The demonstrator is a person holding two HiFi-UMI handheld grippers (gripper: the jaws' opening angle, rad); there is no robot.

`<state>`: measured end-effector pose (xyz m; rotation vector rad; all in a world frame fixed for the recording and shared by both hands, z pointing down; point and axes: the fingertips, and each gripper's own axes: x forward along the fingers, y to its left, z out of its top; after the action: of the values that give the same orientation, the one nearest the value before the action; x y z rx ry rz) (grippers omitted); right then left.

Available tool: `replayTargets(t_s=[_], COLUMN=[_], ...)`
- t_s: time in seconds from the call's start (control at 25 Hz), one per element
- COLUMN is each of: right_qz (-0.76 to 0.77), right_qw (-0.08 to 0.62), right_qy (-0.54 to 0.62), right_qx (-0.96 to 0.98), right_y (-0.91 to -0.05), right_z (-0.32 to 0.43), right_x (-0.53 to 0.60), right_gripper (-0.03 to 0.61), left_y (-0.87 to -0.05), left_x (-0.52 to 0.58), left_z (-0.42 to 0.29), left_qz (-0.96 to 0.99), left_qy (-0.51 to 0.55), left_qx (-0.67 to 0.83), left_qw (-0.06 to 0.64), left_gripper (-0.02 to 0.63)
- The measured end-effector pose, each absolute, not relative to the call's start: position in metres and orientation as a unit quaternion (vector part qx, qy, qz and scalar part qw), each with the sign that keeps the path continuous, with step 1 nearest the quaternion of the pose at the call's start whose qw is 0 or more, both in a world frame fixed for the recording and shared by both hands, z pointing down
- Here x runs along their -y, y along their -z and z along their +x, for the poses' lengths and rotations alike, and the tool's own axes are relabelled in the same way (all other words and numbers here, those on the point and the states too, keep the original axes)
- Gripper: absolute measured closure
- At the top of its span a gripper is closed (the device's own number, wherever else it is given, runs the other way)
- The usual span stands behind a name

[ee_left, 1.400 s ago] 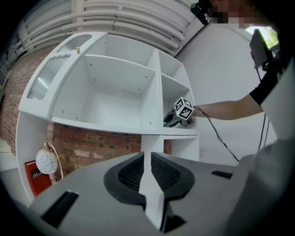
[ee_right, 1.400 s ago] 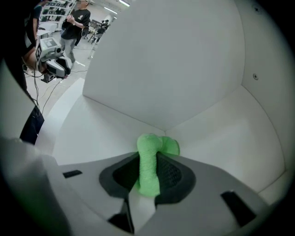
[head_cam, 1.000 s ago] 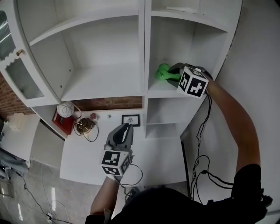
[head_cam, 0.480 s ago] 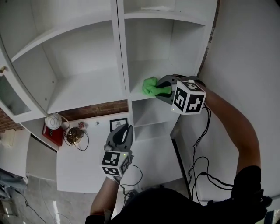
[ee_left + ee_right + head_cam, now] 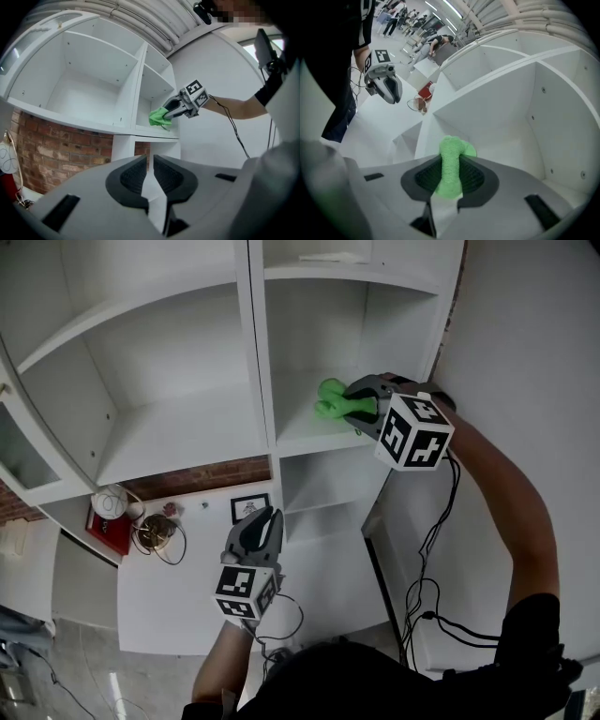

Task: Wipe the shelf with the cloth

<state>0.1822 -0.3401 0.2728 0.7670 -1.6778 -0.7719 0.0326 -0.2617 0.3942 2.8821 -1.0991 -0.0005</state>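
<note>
Here right gripper (image 5: pixel 354 404) pinches cloth (image 5: pixel 328 401), seemingly on shelf (image 5: pixel 309 436).

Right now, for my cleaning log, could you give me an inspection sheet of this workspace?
Surface: white shelf board, right compartment, otherwise bare.
Job's things: green cloth, bunched, in that compartment.
Clutter: framed picture, red item, wire coil on the counter below.
Grippers: right gripper jaws clamp the cloth; left gripper jaws together, empty, over the counter.
Cables: black cable trails from the right gripper.
Surroundings: brick wall, white wall.
</note>
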Motion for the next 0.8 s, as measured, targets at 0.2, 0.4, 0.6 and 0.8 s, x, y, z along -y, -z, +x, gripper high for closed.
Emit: replayTargets(t_s=[0.2,0.4,0.6,0.8], right_qz=[0.351,0.380,0.407,0.399], right_qw=[0.574,0.613,0.643,0.675], right_qy=[0.318,0.286,0.231,0.212], right_qx=[0.668,0.631,0.606,0.583], right_y=[-0.270,-0.284,-0.300,-0.314], right_z=[0.196,0.216,0.231,0.244], right_x=[0.399,0.461,0.501,0.512], right_gripper=[0.488,0.488,0.488,0.489], left_y=[-0.397,-0.402,-0.407,-0.412], left_x=[0.265,0.266,0.266,0.269], left_z=[0.004,-0.032,-0.069,-0.088], left_qz=[0.921,0.905,0.886,0.877], left_qy=[0.001,-0.002,-0.006,-0.009], left_qx=[0.388,0.424,0.461,0.478], left_qw=[0.031,0.036,0.042,0.048], left_gripper=[0.568,0.568,0.568,0.568])
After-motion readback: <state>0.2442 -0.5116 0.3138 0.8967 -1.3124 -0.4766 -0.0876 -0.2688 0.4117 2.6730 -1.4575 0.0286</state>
